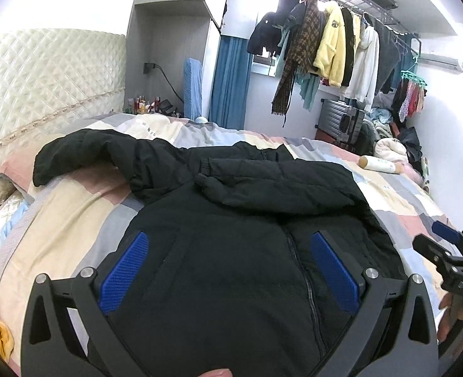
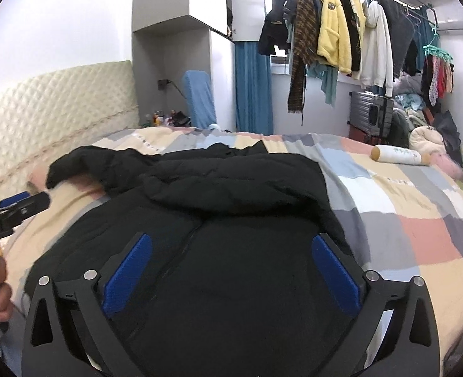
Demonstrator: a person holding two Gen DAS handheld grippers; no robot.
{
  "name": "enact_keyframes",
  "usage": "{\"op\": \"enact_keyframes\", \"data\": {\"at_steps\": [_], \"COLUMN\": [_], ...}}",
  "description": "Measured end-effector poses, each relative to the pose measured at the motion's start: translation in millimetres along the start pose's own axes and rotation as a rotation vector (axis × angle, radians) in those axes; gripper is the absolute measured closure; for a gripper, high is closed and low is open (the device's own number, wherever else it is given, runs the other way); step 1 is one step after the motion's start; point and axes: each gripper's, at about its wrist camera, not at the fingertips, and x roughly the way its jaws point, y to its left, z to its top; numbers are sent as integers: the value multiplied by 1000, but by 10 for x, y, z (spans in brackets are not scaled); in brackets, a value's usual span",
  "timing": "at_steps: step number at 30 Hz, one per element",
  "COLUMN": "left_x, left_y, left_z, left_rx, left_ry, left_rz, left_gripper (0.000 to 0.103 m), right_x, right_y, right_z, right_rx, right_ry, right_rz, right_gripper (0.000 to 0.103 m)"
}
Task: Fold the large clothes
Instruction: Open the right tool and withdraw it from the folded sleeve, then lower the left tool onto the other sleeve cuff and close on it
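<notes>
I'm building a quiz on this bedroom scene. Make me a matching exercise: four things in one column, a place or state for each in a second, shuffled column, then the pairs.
Things
1. black jacket
2. white bottle
3. yellow fleece
4. left tool

Places or states
A. hanging on the overhead rail
B. open, above the jacket front
C. spread on the patchwork bedspread, one sleeve folded across
D. lying on its side near the bed's far right edge

Pairs: 1-C, 2-D, 3-A, 4-B
</notes>
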Motion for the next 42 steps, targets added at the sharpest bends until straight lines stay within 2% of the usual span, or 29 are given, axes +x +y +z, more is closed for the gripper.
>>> {"op": "enact_keyframes", "data": {"at_steps": [10, 15, 18, 21, 27, 32, 36, 38, 42], "left_x": [62, 241, 329, 406, 592, 833, 1076, 1226, 1475], "left_y": [21, 151, 263, 435, 1147, 1958, 2571, 2913, 3342], "left_z": [-87, -111, -75, 58, 541, 817, 808, 722, 546], "left_rx": [-2, -53, -84, -107, -222, -339, -480, -587, -775], "left_ry": [14, 72, 104, 119, 123, 115, 140, 150, 139], "left_rz": [-20, -35, -38, -9, 55, 134, 141, 120, 115], "left_gripper": [0, 0, 0, 0, 0, 0, 0, 0, 0], "right_x": [-354, -357, -352, -342, -272, -225, -207, -182, -132], "right_y": [132, 155, 109, 74, -45, -80, -63, -54, -42], "right_z": [-259, -309, -306, -316, -375, -383, -387, -383, -366], "right_rx": [32, 18, 47, 67, 112, 126, 126, 130, 152], "right_ry": [3, -3, -11, -12, 11, 27, 34, 46, 60], "right_rz": [4, -22, -7, -3, 1, -14, -24, -27, -25], "right_gripper": [0, 0, 0, 0, 0, 0, 0, 0, 0]}}
